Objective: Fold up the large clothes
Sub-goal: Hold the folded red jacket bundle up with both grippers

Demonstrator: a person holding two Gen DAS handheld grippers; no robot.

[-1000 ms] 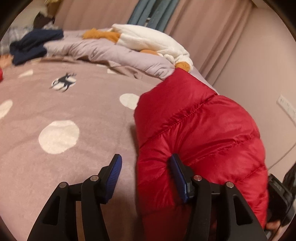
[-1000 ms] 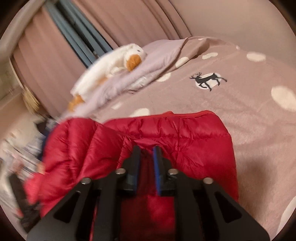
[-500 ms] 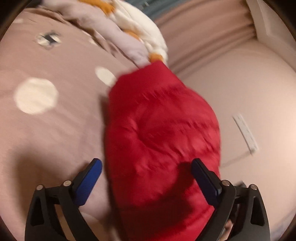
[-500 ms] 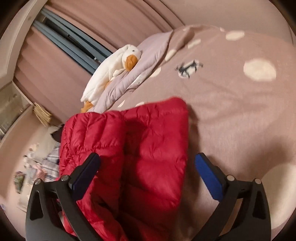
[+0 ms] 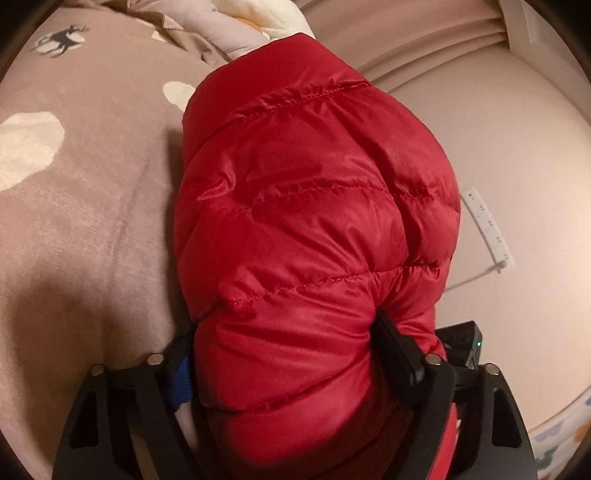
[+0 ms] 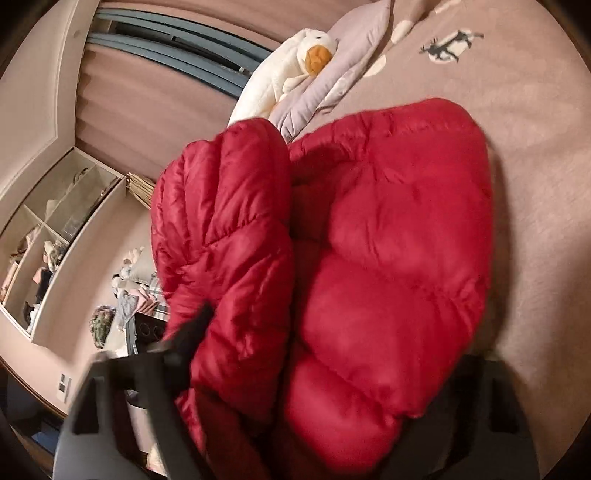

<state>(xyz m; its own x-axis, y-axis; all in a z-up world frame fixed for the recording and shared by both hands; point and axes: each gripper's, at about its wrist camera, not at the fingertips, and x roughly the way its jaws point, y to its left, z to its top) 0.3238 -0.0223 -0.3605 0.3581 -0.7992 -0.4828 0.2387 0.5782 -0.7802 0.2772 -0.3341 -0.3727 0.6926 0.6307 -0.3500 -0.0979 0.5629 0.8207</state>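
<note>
A red quilted puffer jacket [image 5: 314,229] lies bunched at the edge of a bed with a mauve dotted cover [image 5: 85,206]. My left gripper [image 5: 291,365] has its jaws wide apart, one on each side of the jacket's near bulge, pressing into it. In the right wrist view the jacket [image 6: 388,258] shows as two puffy lobes. My right gripper [image 6: 325,369] straddles it with its jaws spread wide; the left finger [image 6: 192,332] shows, and the right one is hidden by the fabric.
A white plush duck [image 6: 295,70] and a lilac duvet [image 5: 218,29] lie at the head of the bed. A wall with a power strip [image 5: 487,229] is right of the jacket. Shelving [image 6: 55,236] stands left, below the bed.
The right gripper, shut on the jacket a second ago, has opened wide. Both grippers have pushed forward, so the jacket bulges between their jaws. The left jaws have narrowed onto the bulge.
</note>
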